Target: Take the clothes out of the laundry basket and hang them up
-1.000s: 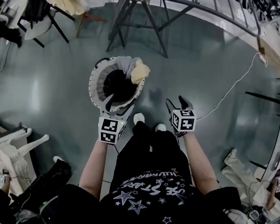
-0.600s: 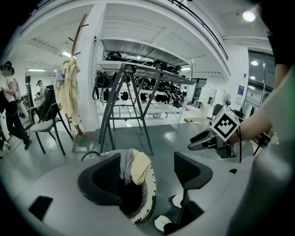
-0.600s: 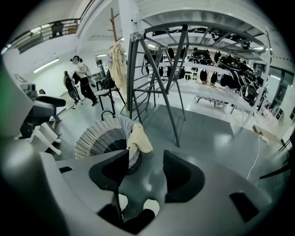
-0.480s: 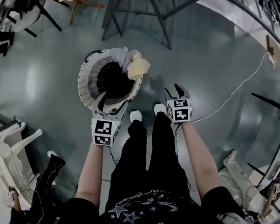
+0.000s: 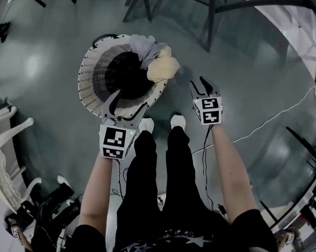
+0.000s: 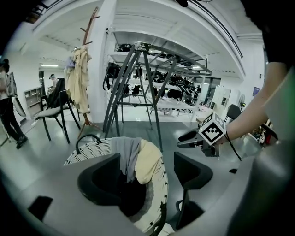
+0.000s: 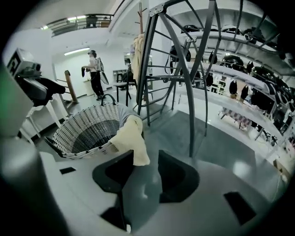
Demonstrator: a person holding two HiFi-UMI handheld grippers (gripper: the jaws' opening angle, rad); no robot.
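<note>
The cream garment (image 5: 164, 70) hangs over the laundry basket (image 5: 89, 73) rim at its 2 o'clock, so the right gripper (image 5: 200, 85), at the garment's 4 o'clock with jaws closing on nothing, may shut before reaching it, while the left gripper (image 5: 125, 106) hovers spread at the basket's 6 o'clock.

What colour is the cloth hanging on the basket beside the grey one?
Pale yellow. The cloth shows best in the right gripper view.

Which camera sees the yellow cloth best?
The right gripper view: the yellow cloth hangs whole over the basket. The head view shows it bunched from above; the left gripper view, beside a grey cloth.
</note>
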